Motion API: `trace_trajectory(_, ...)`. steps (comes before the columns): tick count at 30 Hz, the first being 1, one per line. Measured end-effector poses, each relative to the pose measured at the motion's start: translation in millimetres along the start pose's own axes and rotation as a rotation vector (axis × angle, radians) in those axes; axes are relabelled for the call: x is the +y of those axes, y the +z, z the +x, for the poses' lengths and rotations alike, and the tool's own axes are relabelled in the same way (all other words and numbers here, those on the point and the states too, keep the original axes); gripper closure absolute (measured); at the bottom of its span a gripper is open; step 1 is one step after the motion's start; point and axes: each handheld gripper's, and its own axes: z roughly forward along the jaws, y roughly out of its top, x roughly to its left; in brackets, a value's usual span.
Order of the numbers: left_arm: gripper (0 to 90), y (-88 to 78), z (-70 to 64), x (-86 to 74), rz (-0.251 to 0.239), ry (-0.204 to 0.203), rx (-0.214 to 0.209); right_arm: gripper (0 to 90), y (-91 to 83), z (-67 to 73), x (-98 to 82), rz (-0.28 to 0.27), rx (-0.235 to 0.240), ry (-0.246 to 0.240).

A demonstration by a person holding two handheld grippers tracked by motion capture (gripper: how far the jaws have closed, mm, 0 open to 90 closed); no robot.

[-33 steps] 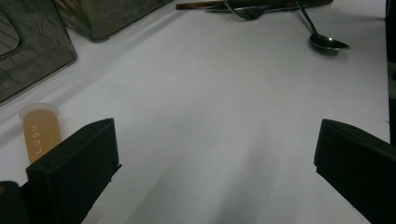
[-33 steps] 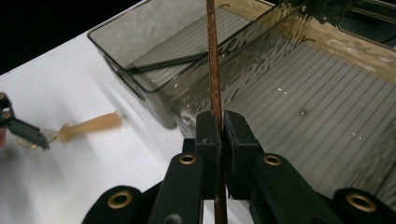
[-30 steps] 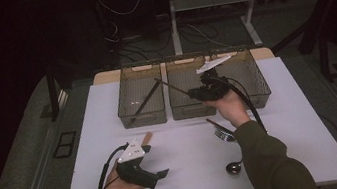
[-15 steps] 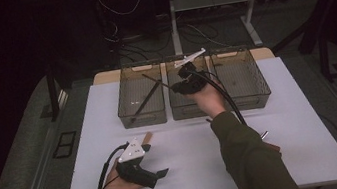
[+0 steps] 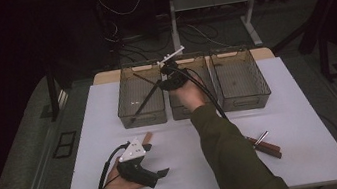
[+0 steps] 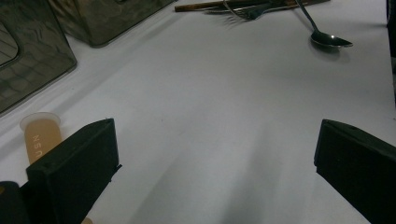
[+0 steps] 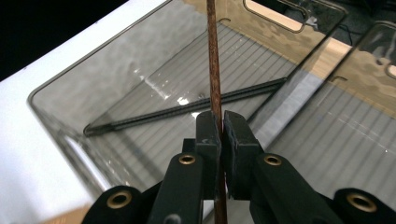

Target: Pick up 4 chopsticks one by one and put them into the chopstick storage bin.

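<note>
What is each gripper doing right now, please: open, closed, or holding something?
Left gripper: open, jaws wide apart, holding nothing.
Right gripper: closed on a thin brown chopstick, over the left bin.

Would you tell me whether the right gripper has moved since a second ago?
Yes. The right gripper moved left, from above the right bin to the left bin.

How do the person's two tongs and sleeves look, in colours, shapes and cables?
Both tongs are black. The left tongs carry a pale three-cornered plate and a black cable; the jaws are blocky. The right tongs have brass-coloured rivets, flat narrow pads and black cables trailing back. Both sleeves are olive green.
</note>
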Motion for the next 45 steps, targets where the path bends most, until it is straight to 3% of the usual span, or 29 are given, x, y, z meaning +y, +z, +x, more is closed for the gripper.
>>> trace_trajectory(4, 0.0, 0.5, -1.0, 1.3, -0.004, 0.009, 0.001, 85.1, 17.7, 7.5, 9.7, 0.023, -0.011, -0.014)
trace_trajectory(14, 0.0, 0.8, -2.0, 2.3, 0.0, 0.018, -0.011, 84.2, 48.9, 18.2, 17.3, 0.042, 0.004, 0.018)
trace_trajectory(16, 0.0, 0.9, -2.0, 2.3, 0.001, 0.018, -0.012, 79.5, 51.7, 19.6, 16.9, 0.039, 0.02, 0.023)
trace_trajectory(18, 0.0, 0.7, -2.3, 2.3, -0.001, 0.018, -0.012, 74.4, 51.2, 20.8, 17.0, 0.03, 0.036, 0.01)
trace_trajectory(26, 0.0, 0.9, -2.3, 2.4, -0.001, 0.021, -0.01, 57.6, 30.9, 17.9, 18.9, 0.0, 0.03, -0.003)
trace_trajectory(32, 0.0, 1.2, -2.0, 2.1, -0.001, 0.02, -0.011, 52.8, 12.5, 14.8, 15.3, -0.032, 0.063, -0.003)
trace_trajectory(34, 0.0, 1.6, -2.1, 2.0, 0.0, 0.019, -0.009, 56.3, 5.8, 17.0, 11.1, -0.038, 0.097, -0.017)
trace_trajectory(40, 0.0, 1.4, -2.9, 1.6, 0.007, 0.017, -0.005, 83.4, -12.8, 26.5, -9.1, -0.017, 0.168, -0.107)
trace_trajectory(45, 0.0, 2.0, -3.1, 1.4, 0.016, 0.02, -0.003, 89.7, -23.7, 36.0, -25.6, 0.011, 0.201, -0.16)
